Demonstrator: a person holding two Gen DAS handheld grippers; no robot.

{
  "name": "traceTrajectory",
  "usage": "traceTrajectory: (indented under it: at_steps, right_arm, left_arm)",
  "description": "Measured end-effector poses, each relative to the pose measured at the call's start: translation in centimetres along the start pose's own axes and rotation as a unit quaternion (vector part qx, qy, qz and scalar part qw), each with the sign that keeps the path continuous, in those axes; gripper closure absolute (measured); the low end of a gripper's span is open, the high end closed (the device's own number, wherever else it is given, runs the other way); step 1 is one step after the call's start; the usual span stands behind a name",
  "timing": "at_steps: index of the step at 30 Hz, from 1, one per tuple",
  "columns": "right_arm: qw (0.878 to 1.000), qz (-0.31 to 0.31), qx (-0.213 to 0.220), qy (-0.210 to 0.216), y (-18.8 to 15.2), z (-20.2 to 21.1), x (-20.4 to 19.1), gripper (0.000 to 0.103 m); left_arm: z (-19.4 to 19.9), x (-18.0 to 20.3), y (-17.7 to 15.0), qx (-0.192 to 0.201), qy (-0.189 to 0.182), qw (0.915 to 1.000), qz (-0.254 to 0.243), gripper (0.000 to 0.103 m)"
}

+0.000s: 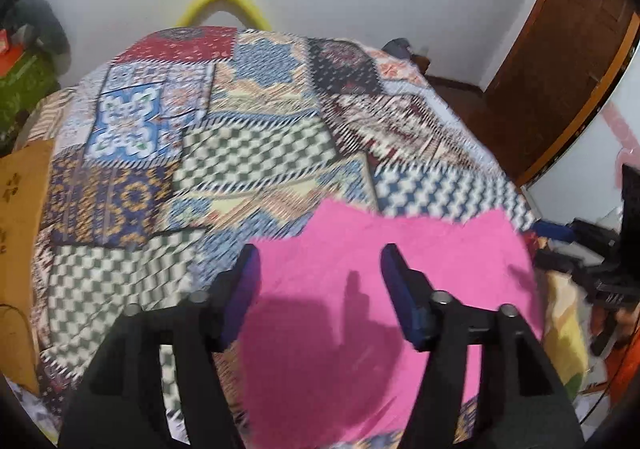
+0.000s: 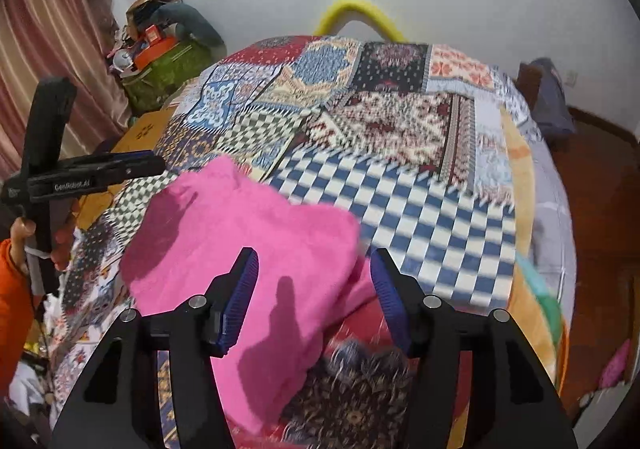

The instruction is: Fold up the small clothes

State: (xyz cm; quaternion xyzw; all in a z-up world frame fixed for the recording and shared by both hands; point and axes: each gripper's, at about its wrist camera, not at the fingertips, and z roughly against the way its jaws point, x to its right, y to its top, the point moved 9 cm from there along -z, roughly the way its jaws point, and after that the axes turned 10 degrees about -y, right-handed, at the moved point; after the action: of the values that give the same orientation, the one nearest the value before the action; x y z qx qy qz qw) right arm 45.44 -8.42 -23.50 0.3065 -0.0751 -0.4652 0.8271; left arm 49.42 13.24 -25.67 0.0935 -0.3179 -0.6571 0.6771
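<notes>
Fingers of both the left gripper (image 1: 318,261) and right gripper (image 2: 314,265) spread apart, hovering over the pink garment (image 1: 380,289) on the patchwork quilt (image 1: 240,137); motion blur smears its edges

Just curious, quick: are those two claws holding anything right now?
Left gripper: open, holding nothing, above the pink cloth.
Right gripper: open, holding nothing, over the same cloth.

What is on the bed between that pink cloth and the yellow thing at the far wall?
Only the patchwork bedspread: both wrist views show nothing else lying between the pink cloth and the yellow arch.
</notes>
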Motion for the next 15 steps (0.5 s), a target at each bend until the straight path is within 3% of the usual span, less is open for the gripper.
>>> traceTrajectory:
  at_steps: [4,9,15]
  right_arm:
    - [1.0,-0.002,-0.022,-0.001,-2.2,0.0,-0.4,0.049]
    - [0.999,-0.031,-0.026,0.011,-4.3,0.0,-0.6,0.048]
    - [0.997,-0.06,-0.048,0.026,-5.3,-2.0,-0.8,0.047]
  left_arm:
    - [0.4,-1.9,-3.3,-0.025,0.005,0.9993,0.027,0.035]
    - [0.0,-3.4,-7.3,-0.041,-0.025,0.9947,0.091,0.035]
    - [-1.6,-2.5,-7.7,-0.043,-0.04,0.9947,0.084,0.035]
